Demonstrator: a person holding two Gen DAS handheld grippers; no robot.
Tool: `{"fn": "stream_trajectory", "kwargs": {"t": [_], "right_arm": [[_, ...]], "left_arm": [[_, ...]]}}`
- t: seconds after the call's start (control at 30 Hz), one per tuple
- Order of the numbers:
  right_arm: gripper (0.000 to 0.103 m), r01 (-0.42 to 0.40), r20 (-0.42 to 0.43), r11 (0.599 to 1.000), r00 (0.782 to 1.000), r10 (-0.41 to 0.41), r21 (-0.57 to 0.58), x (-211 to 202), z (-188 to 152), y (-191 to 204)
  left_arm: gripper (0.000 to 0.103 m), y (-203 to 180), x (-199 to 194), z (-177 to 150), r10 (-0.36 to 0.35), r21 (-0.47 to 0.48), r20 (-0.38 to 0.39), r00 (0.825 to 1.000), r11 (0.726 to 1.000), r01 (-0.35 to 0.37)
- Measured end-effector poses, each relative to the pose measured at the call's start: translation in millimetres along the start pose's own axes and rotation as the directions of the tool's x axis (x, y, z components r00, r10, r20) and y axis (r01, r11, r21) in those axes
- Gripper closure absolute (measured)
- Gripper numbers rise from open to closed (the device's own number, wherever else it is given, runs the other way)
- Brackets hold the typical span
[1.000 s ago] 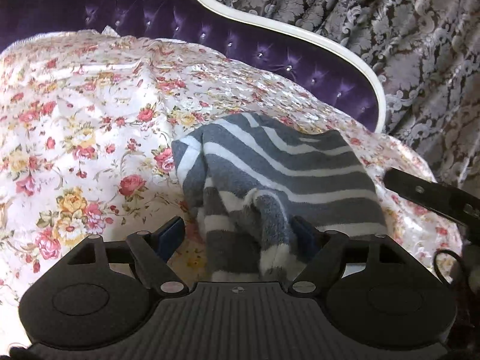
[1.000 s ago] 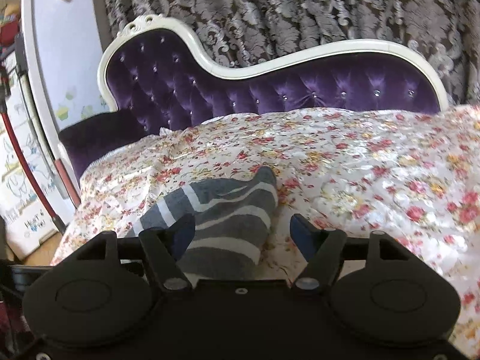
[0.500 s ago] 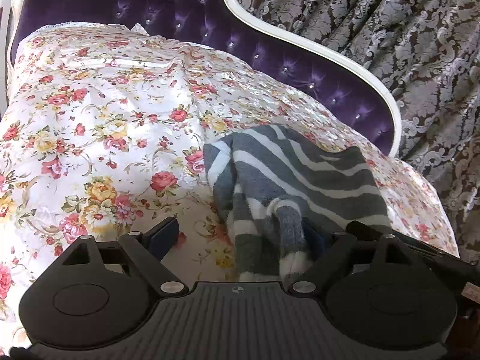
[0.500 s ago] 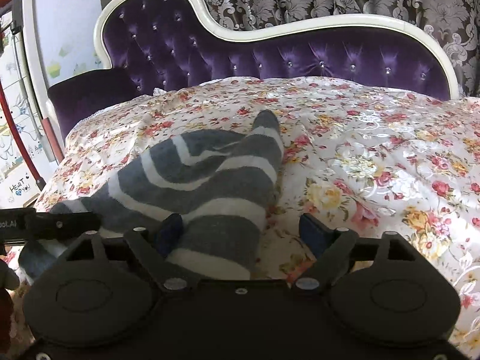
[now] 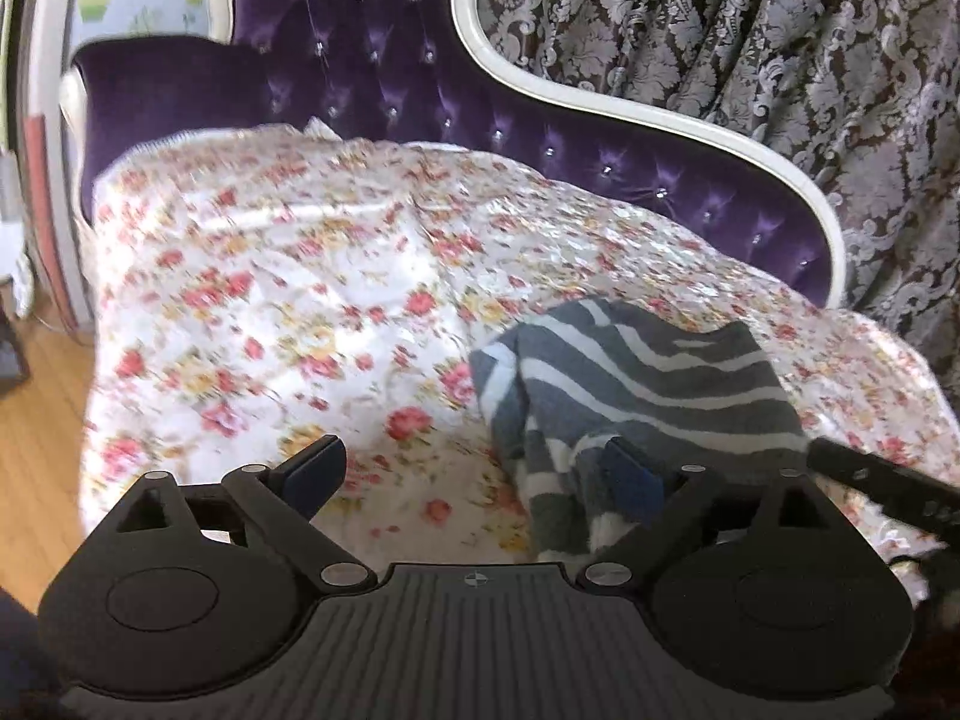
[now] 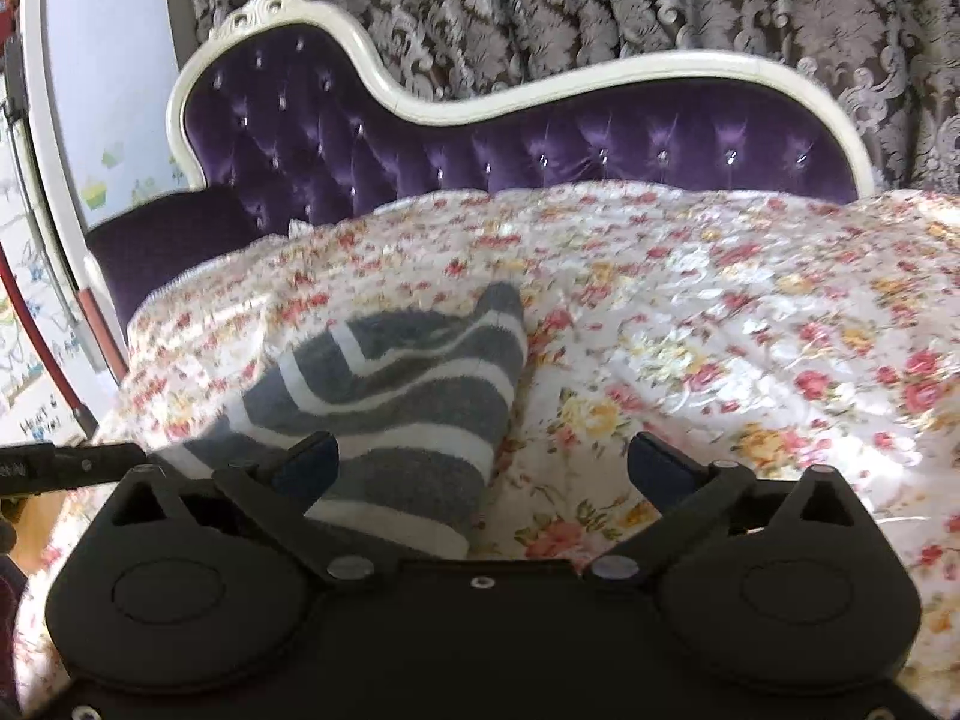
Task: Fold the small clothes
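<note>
Left black two-finger gripper (image 5: 474,474): jaws opening, spread wide, blue-padded fingertips (image 5: 315,468) well apart, nothing pressed between them. Right-hand pad just against the near edge of the grey-and-white striped fuzzy knit garment (image 5: 636,384); the left-hand pad over bare cover. Whether that right-hand pad touches the fabric or only sits in front of it: cannot tell.

Right black two-finger gripper (image 6: 480,468): jaws opening too, at full spread. Left-hand fingertip over the near end of the striped garment (image 6: 396,414), right-hand fingertip over the flowered cover; no grip on the cloth.

Striped garment lying loose on the white quilted bedspread with red and yellow roses (image 5: 288,300), bunched and doubled over on itself, one corner pointing toward the headboard in the right wrist view. Near end draped toward the edge of the bed, between the two grippers. Other gripper's black finger showing at the right edge of the left wrist view and at the left edge of the right wrist view.

Behind the bed: purple button-tufted velvet headboard with a curved cream frame (image 6: 540,144), then dark brown damask curtains with a silver pattern (image 5: 780,60). Pale wall with small cupcake stickers (image 6: 102,180) at left. Wooden floor (image 5: 36,408) beside the bed in the left wrist view.
</note>
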State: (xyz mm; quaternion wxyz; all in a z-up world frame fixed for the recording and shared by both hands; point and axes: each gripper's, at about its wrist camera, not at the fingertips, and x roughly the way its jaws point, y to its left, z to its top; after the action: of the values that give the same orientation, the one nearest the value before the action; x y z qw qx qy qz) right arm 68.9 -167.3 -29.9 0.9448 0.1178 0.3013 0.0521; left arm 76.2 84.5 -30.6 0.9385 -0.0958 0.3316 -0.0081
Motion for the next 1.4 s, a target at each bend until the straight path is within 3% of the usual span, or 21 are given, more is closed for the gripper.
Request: {"fn": "stream_trajectory", "kwargs": {"t": [0.27,0.53,0.83,0.97,1.17,1.3,1.4], "right_arm": [[0.001,-0.018,0.014,1.000,1.000,0.018,0.024,-34,8,10],[0.000,-0.002,-0.001,1.000,1.000,0.002,0.028,-58,1,19],[0.000,-0.031,-0.001,0.997,1.000,0.031,0.069,-74,-7,19],[0.000,-0.044,-0.009,0.997,0.999,0.045,0.062,-78,-12,21],[0.001,-0.016,-0.005,1.000,1.000,0.016,0.013,-83,-17,32],[0.001,0.013,0.008,1.000,1.000,-0.013,-0.005,-87,-18,39],[0.001,0.082,0.032,0.996,0.996,-0.081,-0.023,-91,-18,45]], "left_arm": [[0.010,-22,-30,3,0.060,0.104,0.004,0.998,0.993,-0.060],[0.010,-41,-56,-5,0.022,0.168,0.031,0.999,0.985,-0.027],[0.010,-52,-69,-13,-0.006,0.169,0.028,1.000,0.986,0.002],[0.010,-52,-73,-16,0.027,0.161,0.036,0.999,0.986,-0.032],[0.010,-54,-81,-20,0.087,0.179,0.072,0.994,0.979,-0.098],[0.010,-50,-79,-21,0.080,0.177,0.047,0.996,0.980,-0.087],[0.010,-48,-78,-23,0.075,0.165,0.029,0.997,0.983,-0.079]]}}
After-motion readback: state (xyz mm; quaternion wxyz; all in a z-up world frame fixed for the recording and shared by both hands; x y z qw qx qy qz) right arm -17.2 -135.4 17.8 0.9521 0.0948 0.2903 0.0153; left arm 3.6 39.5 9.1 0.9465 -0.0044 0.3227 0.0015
